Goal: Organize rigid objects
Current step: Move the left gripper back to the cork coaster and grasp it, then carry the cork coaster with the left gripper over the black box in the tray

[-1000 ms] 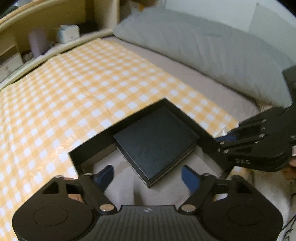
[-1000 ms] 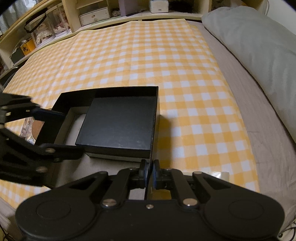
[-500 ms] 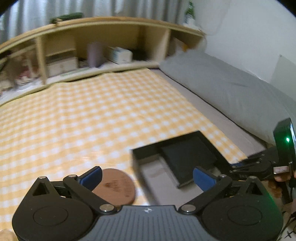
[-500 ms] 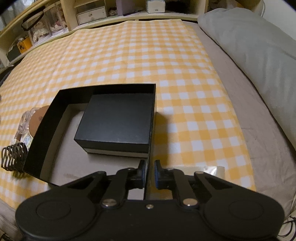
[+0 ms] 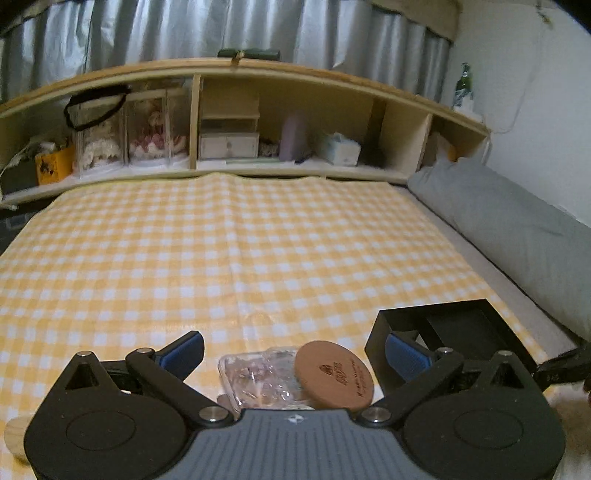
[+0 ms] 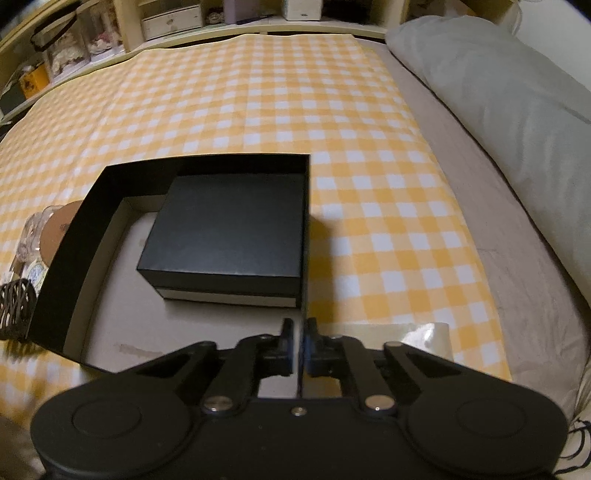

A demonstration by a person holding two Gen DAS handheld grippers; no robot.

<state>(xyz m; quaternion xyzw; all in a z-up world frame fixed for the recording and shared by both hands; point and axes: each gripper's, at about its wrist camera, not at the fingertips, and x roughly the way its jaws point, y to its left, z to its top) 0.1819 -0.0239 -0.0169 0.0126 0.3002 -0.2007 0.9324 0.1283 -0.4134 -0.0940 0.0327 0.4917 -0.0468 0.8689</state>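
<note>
Partly hidden clear jar (image 5: 258, 376) between spread left claw (image 5: 293, 354) (right claw (image 6: 298, 349) pinching box wall (image 6: 305, 236)).

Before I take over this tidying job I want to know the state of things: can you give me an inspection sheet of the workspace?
Surface: yellow checked cloth over a bed, flat.
Job's things: open black tray with a closed black box in its far right corner; wooden disc and clear plastic container on the cloth to the tray's left.
Clutter: dark wire piece near the tray's left wall; clear wrapper at the cloth's edge.
Grippers: left gripper open, over the disc and container, holding nothing; right gripper shut on the tray's near right wall.
Cables: nothing seen on the cloth.
Surroundings: grey pillow, wooden shelf with boxes, curtains.
</note>
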